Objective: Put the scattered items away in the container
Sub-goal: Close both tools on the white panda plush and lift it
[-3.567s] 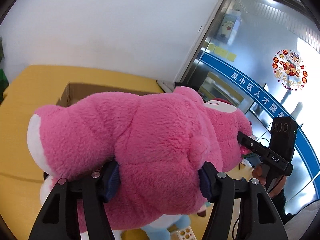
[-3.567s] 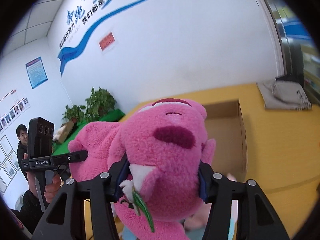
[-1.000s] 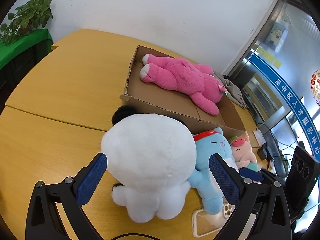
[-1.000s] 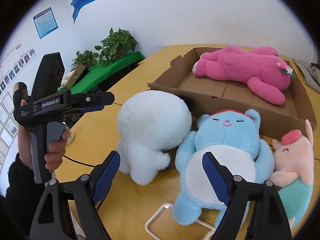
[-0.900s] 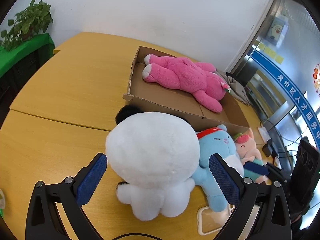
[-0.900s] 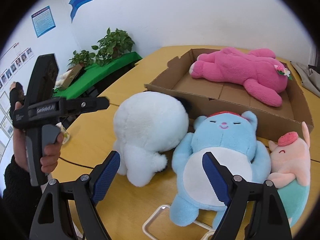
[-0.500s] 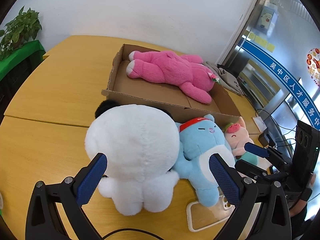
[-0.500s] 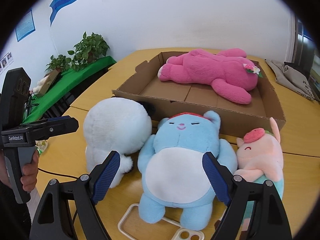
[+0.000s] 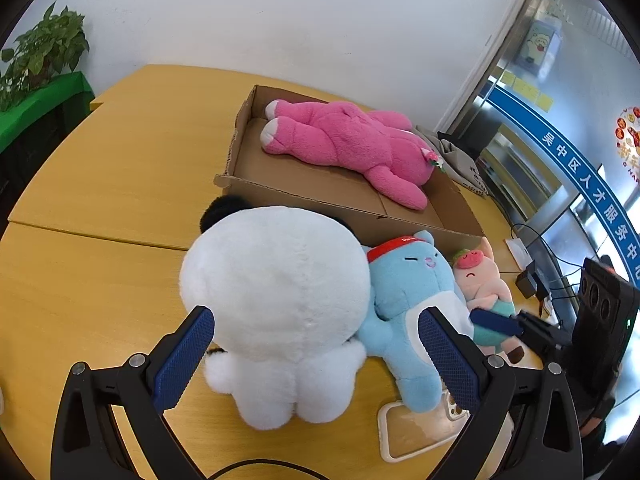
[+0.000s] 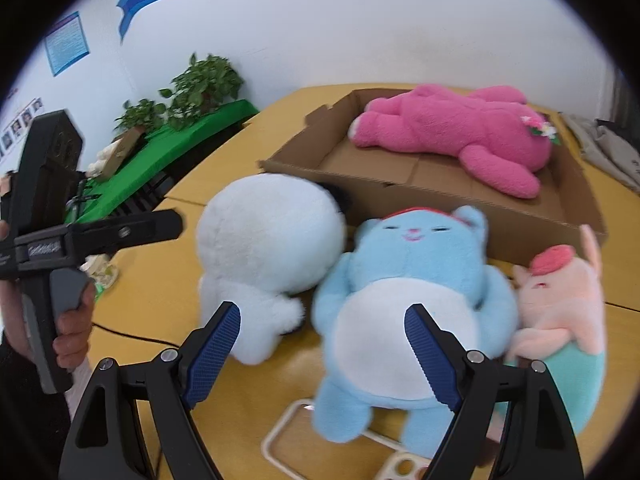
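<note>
A pink plush bear (image 9: 344,144) (image 10: 460,132) lies in the shallow cardboard box (image 9: 344,196) (image 10: 400,192) on the yellow table. In front of the box stand a white plush (image 9: 276,296) (image 10: 268,256), a blue plush (image 9: 408,296) (image 10: 412,292) and a small pink pig plush (image 9: 480,284) (image 10: 560,304). My left gripper (image 9: 316,356) is open, its jaws either side of the white plush, just behind it. My right gripper (image 10: 322,348) is open, just short of the blue plush's belly. It also shows in the left wrist view (image 9: 496,324) beside the pig.
A clear phone case (image 9: 416,428) (image 10: 304,436) lies on the table under the blue plush's feet. Cables and a charger (image 9: 528,284) lie at the right edge. A folded grey cloth (image 9: 456,152) lies behind the box. Potted plants (image 10: 200,84) stand on a green shelf to the left.
Both grippers let go of the pink bear, which now lies in the box. They drew back and came low towards the white and blue plushes. The right view has swung left.
</note>
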